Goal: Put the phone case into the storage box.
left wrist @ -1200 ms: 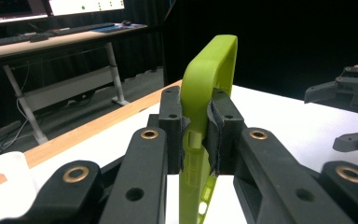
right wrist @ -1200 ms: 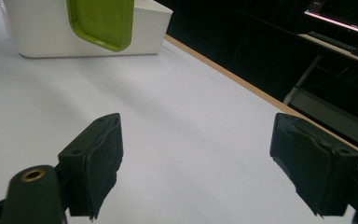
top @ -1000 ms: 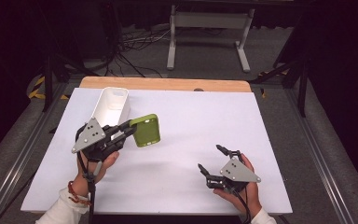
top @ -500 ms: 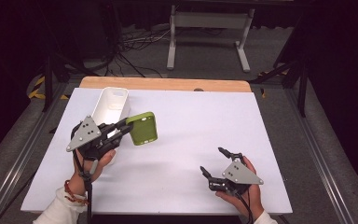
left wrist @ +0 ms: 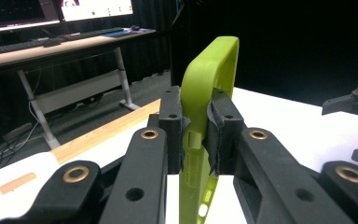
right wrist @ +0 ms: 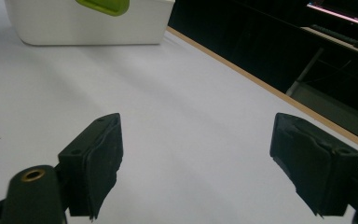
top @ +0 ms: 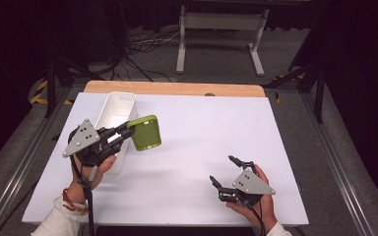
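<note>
White table (top: 192, 147) | left gripper (top: 128, 133): clamped on green case (top: 145, 132), beside bin (top: 115, 110) | right gripper (top: 224, 172): jaws apart, nothing between

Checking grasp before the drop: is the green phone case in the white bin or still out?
Out. The left hand-held gripper holds the green phone case clamped, lifted beside the white bin.

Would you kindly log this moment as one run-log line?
left gripper: shut on green phone case, lifted beside white bin | right gripper: jaws open, nothing held, low over white table
</note>
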Action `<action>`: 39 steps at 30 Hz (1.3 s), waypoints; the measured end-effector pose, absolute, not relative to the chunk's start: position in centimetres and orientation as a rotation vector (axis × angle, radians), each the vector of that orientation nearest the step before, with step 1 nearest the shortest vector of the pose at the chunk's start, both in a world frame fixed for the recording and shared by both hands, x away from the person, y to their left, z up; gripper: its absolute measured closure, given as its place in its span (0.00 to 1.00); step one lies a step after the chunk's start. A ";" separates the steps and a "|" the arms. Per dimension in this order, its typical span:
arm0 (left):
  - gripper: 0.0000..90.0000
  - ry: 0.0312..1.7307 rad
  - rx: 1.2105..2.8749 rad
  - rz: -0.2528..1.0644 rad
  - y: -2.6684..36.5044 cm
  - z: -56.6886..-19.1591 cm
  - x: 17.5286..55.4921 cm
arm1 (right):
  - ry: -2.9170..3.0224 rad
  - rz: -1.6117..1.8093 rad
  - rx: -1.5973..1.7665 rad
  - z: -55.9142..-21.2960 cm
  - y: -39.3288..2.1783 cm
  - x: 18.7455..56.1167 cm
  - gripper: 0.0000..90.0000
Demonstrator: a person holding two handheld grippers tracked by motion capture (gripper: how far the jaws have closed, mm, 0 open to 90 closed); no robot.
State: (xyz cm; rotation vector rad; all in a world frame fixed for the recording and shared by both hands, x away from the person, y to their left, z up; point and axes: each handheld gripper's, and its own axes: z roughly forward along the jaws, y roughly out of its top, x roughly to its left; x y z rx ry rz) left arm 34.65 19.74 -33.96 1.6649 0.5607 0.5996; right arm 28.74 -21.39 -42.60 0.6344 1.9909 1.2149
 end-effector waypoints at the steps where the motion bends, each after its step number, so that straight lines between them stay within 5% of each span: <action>1: 0.87 0.563 1.666 0.596 19.8 -34.0 34.6 | 1.992 1.213 0.635 -42.6 -21.4 28.8 0.20; 39: 0.87 0.576 1.626 0.675 23.4 -32.9 34.4 | 1.969 1.208 0.641 -42.6 -21.8 28.9 0.20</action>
